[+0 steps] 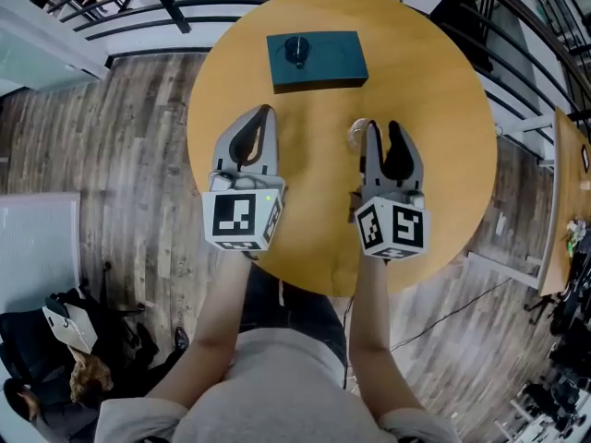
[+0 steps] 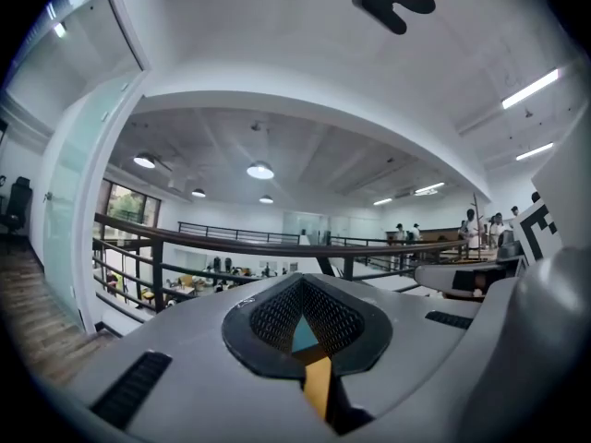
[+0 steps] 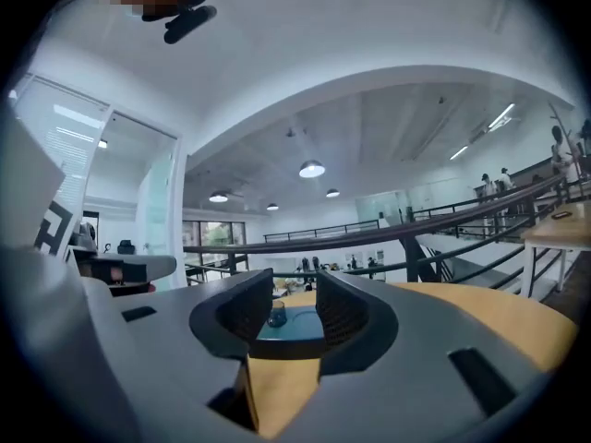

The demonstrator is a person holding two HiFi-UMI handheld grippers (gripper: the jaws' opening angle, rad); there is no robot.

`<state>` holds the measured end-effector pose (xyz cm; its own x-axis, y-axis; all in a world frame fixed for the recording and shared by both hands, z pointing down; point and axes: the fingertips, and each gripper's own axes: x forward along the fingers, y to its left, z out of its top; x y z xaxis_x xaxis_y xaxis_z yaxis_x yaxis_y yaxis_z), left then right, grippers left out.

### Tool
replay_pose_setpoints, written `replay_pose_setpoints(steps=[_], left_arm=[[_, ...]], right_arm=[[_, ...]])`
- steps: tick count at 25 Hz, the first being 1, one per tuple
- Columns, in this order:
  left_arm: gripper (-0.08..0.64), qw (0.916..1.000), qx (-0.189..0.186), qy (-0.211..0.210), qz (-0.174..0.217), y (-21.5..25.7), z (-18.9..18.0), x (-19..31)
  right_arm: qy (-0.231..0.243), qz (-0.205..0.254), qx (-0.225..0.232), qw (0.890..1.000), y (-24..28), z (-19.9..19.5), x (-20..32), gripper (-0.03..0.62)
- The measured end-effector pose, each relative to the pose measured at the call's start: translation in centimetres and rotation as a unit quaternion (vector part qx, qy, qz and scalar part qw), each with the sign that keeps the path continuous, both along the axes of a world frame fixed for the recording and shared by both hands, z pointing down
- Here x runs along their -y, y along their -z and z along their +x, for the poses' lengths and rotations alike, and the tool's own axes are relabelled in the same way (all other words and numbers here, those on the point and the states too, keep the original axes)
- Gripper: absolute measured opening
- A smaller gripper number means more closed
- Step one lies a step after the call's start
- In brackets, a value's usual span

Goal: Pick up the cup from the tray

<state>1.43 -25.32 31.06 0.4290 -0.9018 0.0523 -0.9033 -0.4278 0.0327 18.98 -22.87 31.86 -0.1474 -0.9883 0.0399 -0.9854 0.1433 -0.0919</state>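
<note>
A dark teal tray point(image 1: 337, 58) lies at the far side of the round wooden table point(image 1: 434, 90). A small dark cup point(image 1: 297, 50) stands on the tray's left half. My right gripper point(image 1: 382, 125) hovers over the table's middle, open and empty. In the right gripper view the tray point(image 3: 300, 326) and the cup point(image 3: 275, 318) show far off through the gap between the jaws. A small pale round thing point(image 1: 355, 135) sits on the table beside the right gripper's left finger. My left gripper point(image 1: 266, 111) is near the table's left side, shut with nothing in it.
A dark railing point(image 1: 138, 7) curves beyond the table. Wooden floor surrounds the table, with a bag point(image 1: 69, 335) on it at lower left. Another table's edge point(image 1: 568, 173) shows at far right. The person's arms and torso fill the lower middle.
</note>
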Motion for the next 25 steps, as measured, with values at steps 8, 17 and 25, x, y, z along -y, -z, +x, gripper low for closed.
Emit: replay_pose_setpoints(steps=[8, 17, 25], left_arm=[[0.005, 0.9998, 0.010, -0.010, 0.013, 1.4, -0.1, -1.3], [0.005, 0.9997, 0.005, -0.011, 0.019, 1.5, 0.2, -1.6], [0.005, 0.9997, 0.015, 0.004, 0.017, 1.2, -1.4, -1.0]], right_arm=[[-0.023, 0.034, -0.014, 0.999, 2.7, -1.3, -2.0, 0.055], [-0.014, 0.015, -0.015, 1.000, 1.4, -1.7, -2.4, 0.051], [0.009, -0.010, -0.026, 1.000, -0.3, -3.4, -1.0, 0.051]])
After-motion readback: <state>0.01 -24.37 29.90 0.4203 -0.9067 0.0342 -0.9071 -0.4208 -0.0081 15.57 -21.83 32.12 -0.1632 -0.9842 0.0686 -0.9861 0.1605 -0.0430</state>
